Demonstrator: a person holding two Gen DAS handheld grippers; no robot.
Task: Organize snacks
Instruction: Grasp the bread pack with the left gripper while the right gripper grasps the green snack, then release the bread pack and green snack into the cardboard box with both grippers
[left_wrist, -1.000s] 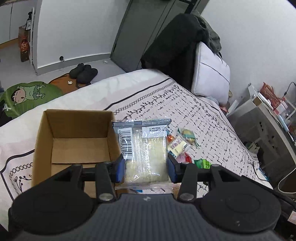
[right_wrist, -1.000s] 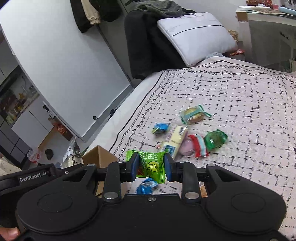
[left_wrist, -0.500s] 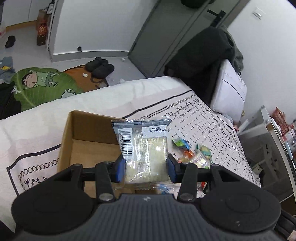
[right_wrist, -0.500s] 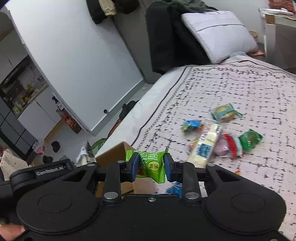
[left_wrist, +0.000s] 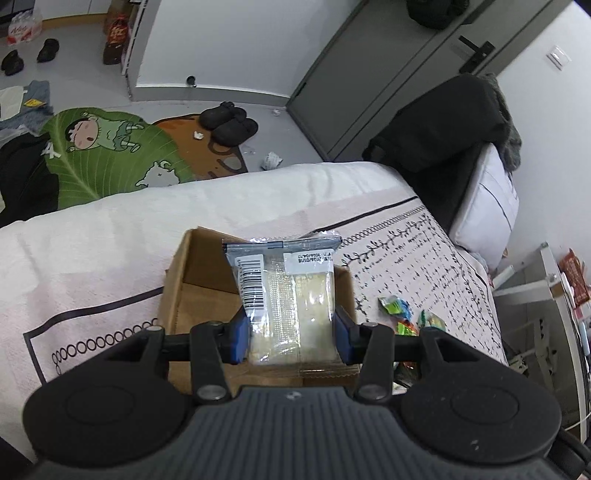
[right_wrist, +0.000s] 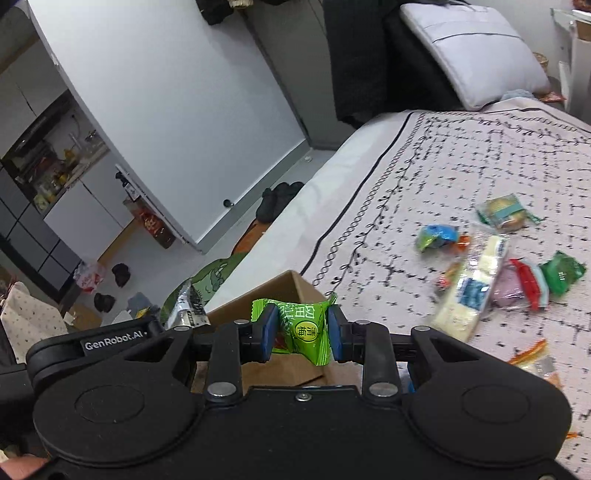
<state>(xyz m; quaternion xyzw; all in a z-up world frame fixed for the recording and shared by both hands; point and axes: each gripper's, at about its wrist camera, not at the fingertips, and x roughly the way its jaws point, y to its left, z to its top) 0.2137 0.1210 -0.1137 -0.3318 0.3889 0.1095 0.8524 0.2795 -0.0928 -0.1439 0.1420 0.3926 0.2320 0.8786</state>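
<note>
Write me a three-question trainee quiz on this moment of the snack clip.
1. True or false: the left gripper is shut on a clear packet.
2. What does the right gripper hold? A) blue candy B) green sachet C) nothing
3. What kind of container lies beyond both grippers on the bed?

Key
1. True; its pads press the packet's sides.
2. B, the green sachet.
3. An open cardboard box.

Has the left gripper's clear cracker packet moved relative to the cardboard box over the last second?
Yes. The clear cracker packet, earlier over the cardboard box's right wall, now hangs over its opening.
</note>
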